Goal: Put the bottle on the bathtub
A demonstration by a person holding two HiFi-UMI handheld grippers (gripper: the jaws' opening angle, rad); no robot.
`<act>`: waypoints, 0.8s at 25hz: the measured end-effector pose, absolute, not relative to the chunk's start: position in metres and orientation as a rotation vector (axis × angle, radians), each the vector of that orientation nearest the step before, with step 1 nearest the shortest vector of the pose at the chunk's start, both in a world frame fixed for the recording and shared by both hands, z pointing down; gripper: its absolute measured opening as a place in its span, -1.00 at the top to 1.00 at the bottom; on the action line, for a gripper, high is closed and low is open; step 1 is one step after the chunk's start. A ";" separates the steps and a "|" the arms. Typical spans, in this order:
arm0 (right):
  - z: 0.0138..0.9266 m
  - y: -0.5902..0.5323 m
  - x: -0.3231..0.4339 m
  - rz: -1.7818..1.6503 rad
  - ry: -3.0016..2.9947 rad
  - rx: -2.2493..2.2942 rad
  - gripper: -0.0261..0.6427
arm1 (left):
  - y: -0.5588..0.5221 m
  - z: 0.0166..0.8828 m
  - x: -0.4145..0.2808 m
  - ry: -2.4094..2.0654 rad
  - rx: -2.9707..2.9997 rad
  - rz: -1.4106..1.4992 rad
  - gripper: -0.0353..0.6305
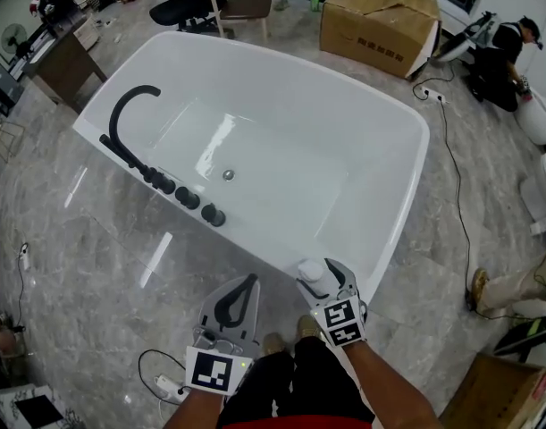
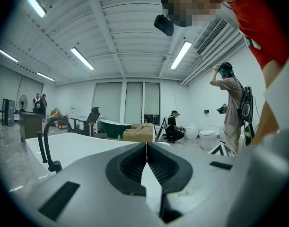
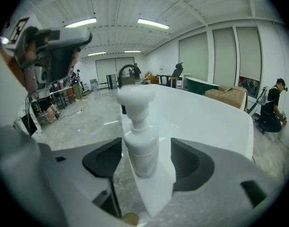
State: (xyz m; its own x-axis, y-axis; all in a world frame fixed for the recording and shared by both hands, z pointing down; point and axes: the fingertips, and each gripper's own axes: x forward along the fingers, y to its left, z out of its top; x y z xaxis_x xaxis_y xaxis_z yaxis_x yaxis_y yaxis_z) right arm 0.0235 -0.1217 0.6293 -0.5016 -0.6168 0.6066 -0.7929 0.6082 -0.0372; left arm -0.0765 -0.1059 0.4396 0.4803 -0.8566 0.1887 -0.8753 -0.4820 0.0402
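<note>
head: high, steeply down on bathtub [image 1: 281, 88] | gripper views: low, near rim, level, apparently same heading | shared: bathtub

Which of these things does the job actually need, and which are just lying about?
Needed:
- white pump bottle, between the right tool's parted jaws
- bathtub

Lying about:
- cardboard box
- chair
- crouching person
- left tool, shut and empty
</note>
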 end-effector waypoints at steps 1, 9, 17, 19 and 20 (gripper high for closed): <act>0.615 -0.117 0.025 0.417 -2.300 1.117 -0.04 | -0.104 0.433 -0.076 -1.521 2.592 0.203 0.86; 0.498 -0.084 0.031 0.397 -2.470 1.216 0.28 | -0.087 0.381 -0.063 -1.505 2.643 0.081 0.86; 0.396 -0.066 0.033 0.297 -2.647 1.293 0.73 | -0.066 0.332 -0.047 -1.470 2.723 -0.024 0.86; 0.380 -0.063 0.034 0.276 -2.669 1.301 0.79 | -0.063 0.325 -0.043 -1.458 2.733 -0.034 0.86; 0.374 -0.061 0.035 0.268 -2.674 1.304 0.81 | -0.062 0.321 -0.041 -1.452 2.740 -0.039 0.86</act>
State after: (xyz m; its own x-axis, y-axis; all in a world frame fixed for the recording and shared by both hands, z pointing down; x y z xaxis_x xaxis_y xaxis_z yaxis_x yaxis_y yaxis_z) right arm 0.0354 -0.0608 0.3737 -0.6094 -0.7630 0.2153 -0.7906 0.6053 -0.0925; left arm -0.0410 -0.0617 0.3210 0.5615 -0.8275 -0.0031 -0.8264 -0.5610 0.0481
